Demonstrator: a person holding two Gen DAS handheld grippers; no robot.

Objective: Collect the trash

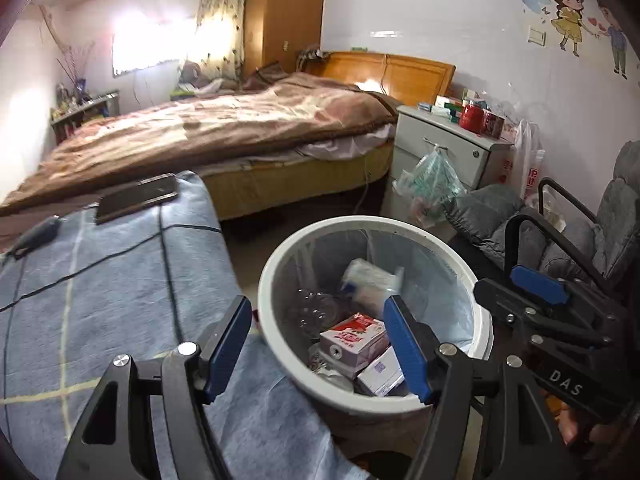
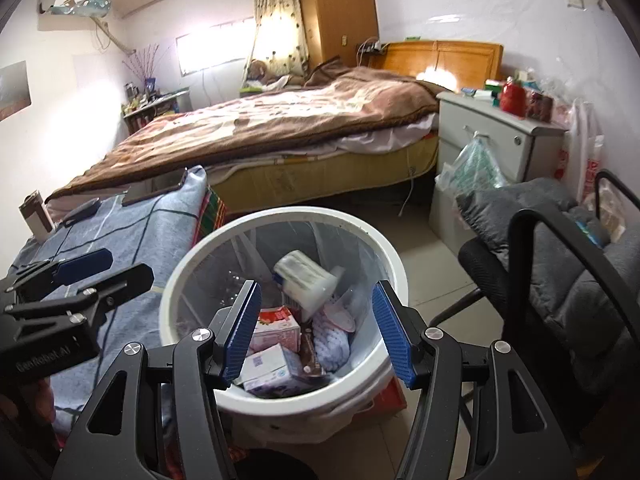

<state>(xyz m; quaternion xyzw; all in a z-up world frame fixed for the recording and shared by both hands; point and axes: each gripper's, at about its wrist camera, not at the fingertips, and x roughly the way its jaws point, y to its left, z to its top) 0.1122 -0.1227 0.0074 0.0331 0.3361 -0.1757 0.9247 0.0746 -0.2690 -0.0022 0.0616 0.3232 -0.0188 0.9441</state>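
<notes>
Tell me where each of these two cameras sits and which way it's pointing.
Left wrist: on the left tool, angled down over the white bin; the right tool shows at the right edge.
Right wrist: on the right tool, angled down into the bin; the left tool shows at left.
Shared: bin, its strawberry carton, bed, grey chair.

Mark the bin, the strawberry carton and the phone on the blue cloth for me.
bin (image 2: 384, 248): right wrist view, on its white rim at the far right.
strawberry carton (image 1: 354, 330): left wrist view, on its red printed top face.
phone (image 1: 138, 198): left wrist view, middle of its dark screen.
</notes>
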